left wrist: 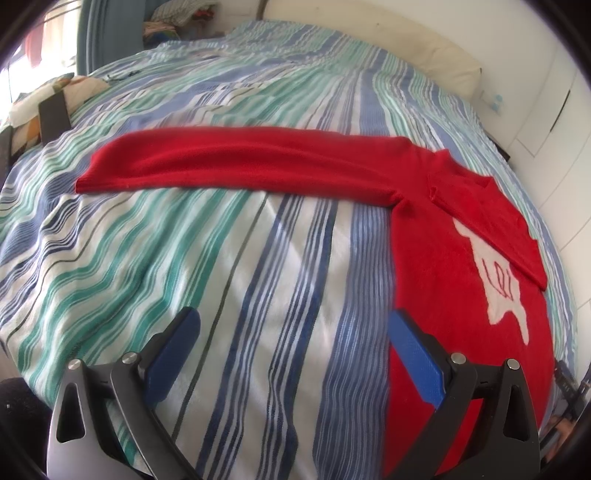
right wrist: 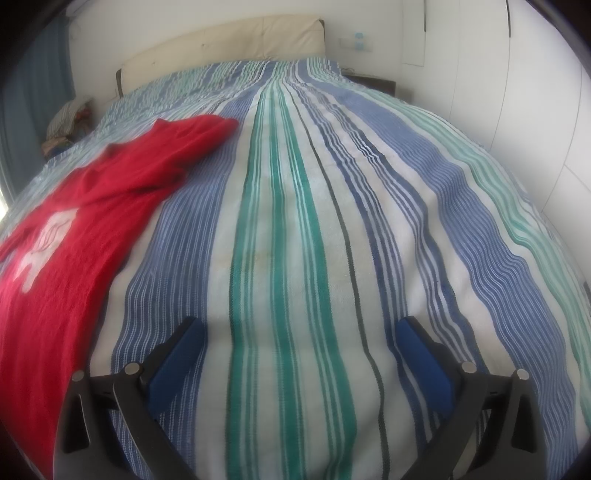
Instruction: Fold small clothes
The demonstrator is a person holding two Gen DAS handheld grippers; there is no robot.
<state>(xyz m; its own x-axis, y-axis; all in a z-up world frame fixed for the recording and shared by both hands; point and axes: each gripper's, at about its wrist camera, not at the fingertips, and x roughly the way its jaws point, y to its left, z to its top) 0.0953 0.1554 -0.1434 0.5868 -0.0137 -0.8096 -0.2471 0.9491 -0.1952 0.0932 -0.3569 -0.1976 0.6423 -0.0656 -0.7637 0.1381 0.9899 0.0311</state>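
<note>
A red knit sweater (left wrist: 443, 258) with a white animal motif (left wrist: 498, 280) lies flat on the striped bedspread (left wrist: 221, 277). One long sleeve (left wrist: 240, 158) stretches out straight to the left; the other sleeve is folded across the chest. My left gripper (left wrist: 293, 321) is open and empty, low over the bedspread, its right finger beside the sweater's left edge. In the right wrist view the sweater (right wrist: 74, 229) lies at the left. My right gripper (right wrist: 299, 332) is open and empty over bare bedspread to the sweater's right.
A cream headboard (right wrist: 221, 40) stands at the far end of the bed. White wardrobe doors (right wrist: 517, 92) line the right wall. A pile of clothes (left wrist: 177, 18) and a blue curtain (left wrist: 107, 33) are beyond the bed. Cushions (left wrist: 44, 99) lie at the left edge.
</note>
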